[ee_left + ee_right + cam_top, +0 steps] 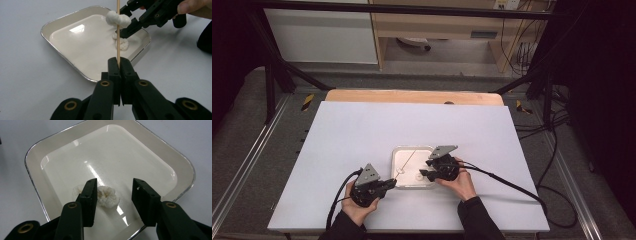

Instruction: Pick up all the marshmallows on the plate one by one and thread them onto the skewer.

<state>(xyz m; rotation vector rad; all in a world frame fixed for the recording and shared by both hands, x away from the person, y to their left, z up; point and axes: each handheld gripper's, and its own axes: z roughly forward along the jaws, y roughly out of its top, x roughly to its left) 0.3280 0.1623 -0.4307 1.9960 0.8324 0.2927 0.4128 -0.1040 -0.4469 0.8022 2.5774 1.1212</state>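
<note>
Black jaws of the left gripper (119, 65) sit nearest the lens in the left gripper view, clenched on the lower end of a thin wooden skewer (118, 30) that rises straight up from between them. One white marshmallow-like lump (115, 18) is threaded on the skewer above the white tray (62, 22); a second lump (107, 196) lies on the tray floor near the corner closest to the right gripper. In the high view the tray (398, 152) rests on the white table (362, 130), close to its near edge and a little right of centre, with the left gripper (388, 184) at the tray's near left corner and the skewer (408, 160) slanting across it. Right gripper (113, 195) hovers over the loose lump, jaws apart; the lump lies between them, against the left jaw and clear of the right one. Both hands (462, 182) hold their grippers at the tray's sides.
</note>
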